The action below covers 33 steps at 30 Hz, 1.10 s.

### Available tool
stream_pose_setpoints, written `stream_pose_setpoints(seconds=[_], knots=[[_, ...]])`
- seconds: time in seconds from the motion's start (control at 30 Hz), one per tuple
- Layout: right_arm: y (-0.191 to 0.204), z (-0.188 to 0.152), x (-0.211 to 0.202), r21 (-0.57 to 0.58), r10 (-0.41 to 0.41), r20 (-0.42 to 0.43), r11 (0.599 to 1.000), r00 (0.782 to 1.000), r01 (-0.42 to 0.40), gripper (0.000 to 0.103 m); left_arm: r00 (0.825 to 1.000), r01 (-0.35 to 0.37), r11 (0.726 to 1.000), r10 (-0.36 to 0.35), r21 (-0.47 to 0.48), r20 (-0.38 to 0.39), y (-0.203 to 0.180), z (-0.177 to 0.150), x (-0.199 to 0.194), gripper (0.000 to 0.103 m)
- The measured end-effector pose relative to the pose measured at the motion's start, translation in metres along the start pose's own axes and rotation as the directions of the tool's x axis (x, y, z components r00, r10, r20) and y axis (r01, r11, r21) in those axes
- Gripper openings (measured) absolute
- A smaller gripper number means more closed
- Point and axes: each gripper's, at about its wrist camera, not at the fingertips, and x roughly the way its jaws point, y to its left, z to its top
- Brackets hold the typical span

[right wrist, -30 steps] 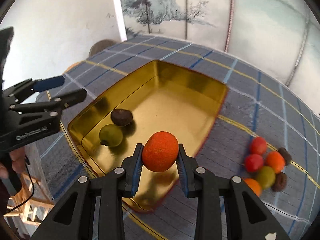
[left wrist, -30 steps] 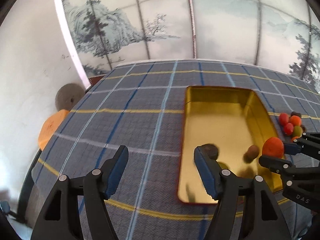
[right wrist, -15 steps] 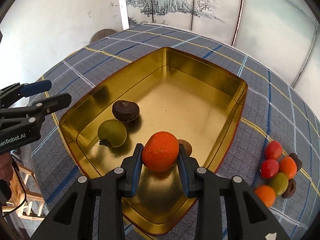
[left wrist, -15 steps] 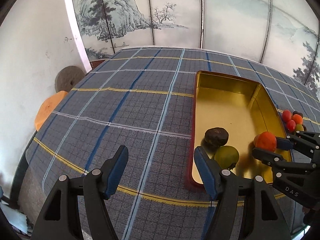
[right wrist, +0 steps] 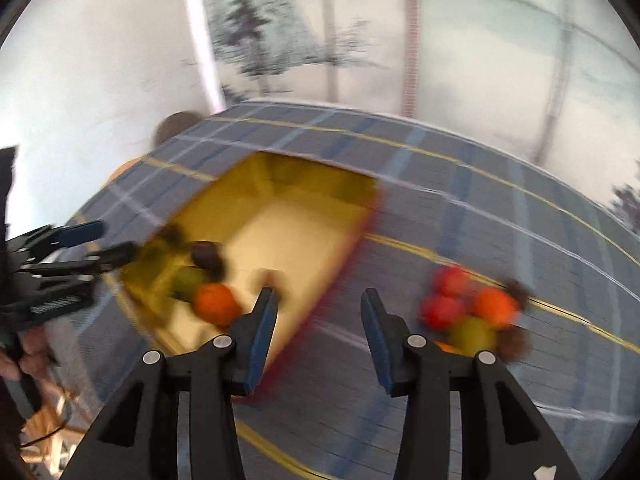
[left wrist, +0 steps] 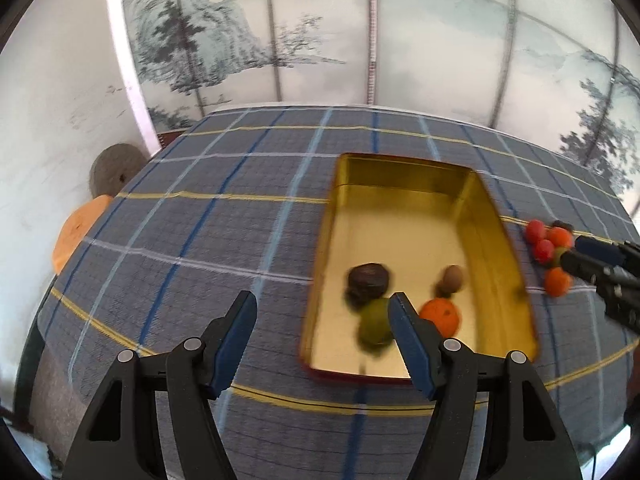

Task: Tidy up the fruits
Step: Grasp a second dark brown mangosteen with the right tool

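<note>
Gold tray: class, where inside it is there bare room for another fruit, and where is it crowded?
The gold tray is bare across its far half. The near end is crowded: dark fruit, green fruit, orange, brown fruit.

Two black plastic grippers, left gripper (left wrist: pixel 322 332) and right gripper (right wrist: pixel 319 322). Each with two long arms shaped like an upside-down V, with triangle holes cut through. Dark blue flat pads (left wrist: pixel 408 340) on the inner sides of the fingers. Small round silver screws (right wrist: pixel 414 341) near the top of each arm, two on each side. Seen from the side, thin black bars stacked one over another, with a blue tip and white letters (right wrist: pixel 54 305), too blurred to read. Small white mark on the lower right arm. Part of a hand (right wrist: pixel 24 356) around the black handle.
</note>
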Motion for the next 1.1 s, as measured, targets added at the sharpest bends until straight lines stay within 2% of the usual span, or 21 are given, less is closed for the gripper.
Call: stream_pose_setpoints(seconds=[0.13, 0.27, 0.4, 0.67, 0.8, 0.97, 1.1], knots=[[-0.063, -0.017, -0.013, 0.075, -0.145, -0.023, 0.986, 0.989, 0.146, 0.041, 0.999, 0.045, 0.998, -0.045, 0.048, 0.006, -0.029, 0.003, -0.005, 0.069], [-0.101, -0.035, -0.008, 0.117, -0.203, -0.073, 0.971, 0.976, 0.210, 0.041, 0.996, 0.090, 0.992, -0.089, 0.089, -0.010, -0.060, 0.006, -0.003, 0.069], [-0.117, -0.046, 0.009, 0.144, -0.194, -0.110, 0.967, 0.975, 0.209, 0.041, 0.992, 0.130, 0.983, -0.128, 0.132, -0.021, -0.093, 0.008, -0.001, 0.069], [-0.122, -0.046, 0.032, 0.131, -0.206, -0.117, 0.967, 0.972, 0.220, 0.041, 0.983, 0.182, 0.967, -0.176, 0.180, -0.045, -0.143, 0.013, 0.004, 0.069], [-0.127, -0.046, 0.042, 0.135, -0.196, -0.127, 0.968, 0.972, 0.212, 0.034, 0.979, 0.202, 0.961, -0.197, 0.188, -0.047, -0.160, 0.018, 0.004, 0.069], [-0.130, -0.048, 0.041, 0.155, -0.192, -0.106, 0.966, 0.976, 0.207, 0.033, 0.977, 0.211, 0.956, -0.203, 0.203, -0.061, -0.178, 0.022, 0.012, 0.069], [-0.147, -0.058, 0.029, 0.198, -0.228, -0.112, 0.949, 0.967, 0.246, 0.033, 0.968, 0.246, 0.949, -0.230, 0.195, -0.102, -0.192, 0.020, 0.020, 0.069]])
